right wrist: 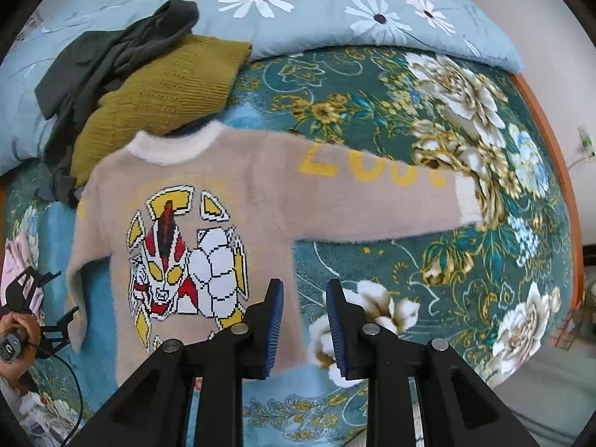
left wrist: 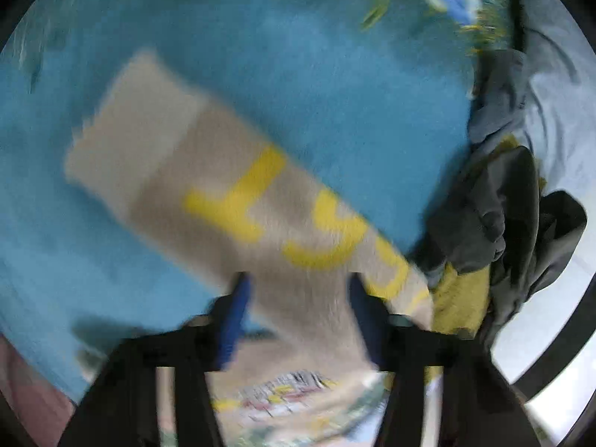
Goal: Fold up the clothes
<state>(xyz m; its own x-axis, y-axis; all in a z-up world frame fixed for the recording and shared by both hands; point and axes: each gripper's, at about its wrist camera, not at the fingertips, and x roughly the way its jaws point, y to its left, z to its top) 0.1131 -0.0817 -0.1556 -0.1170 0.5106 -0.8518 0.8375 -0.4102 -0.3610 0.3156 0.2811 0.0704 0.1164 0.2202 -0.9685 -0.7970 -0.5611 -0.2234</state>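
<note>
Beneath the right tool [right wrist: 303,329] a beige sweater [right wrist: 231,193] lies spread face up on the bed's green floral bedspread [right wrist: 428,260]. Its jaws stand a little apart with nothing between them, the left finger over the sweater's lower hem, the right one over bare bedspread. The sweater's chest carries a knitted robot-like figure [right wrist: 178,257] in white, red and yellow. One sleeve [right wrist: 380,201] stretches out ahead and to the right of the tool, and yellow characters on it look like "2002", though their upper parts are hard to read. Past the white collar, ahead and to the left, an olive knit [right wrist: 164,93] lies under a dark grey garment [right wrist: 123,52], both against a pale blue daisy-print quilt [right wrist: 335,11]. At the far left edge a hand [right wrist: 15,339] grips the left tool's handle.

From the left wrist the picture is blurred. The left tool [left wrist: 298,298] has its jaws partly open, and the other sleeve [left wrist: 223,193] runs between the blue pads; whether they pinch it I cannot tell. That sleeve shows large yellow characters, too smeared to read
</note>
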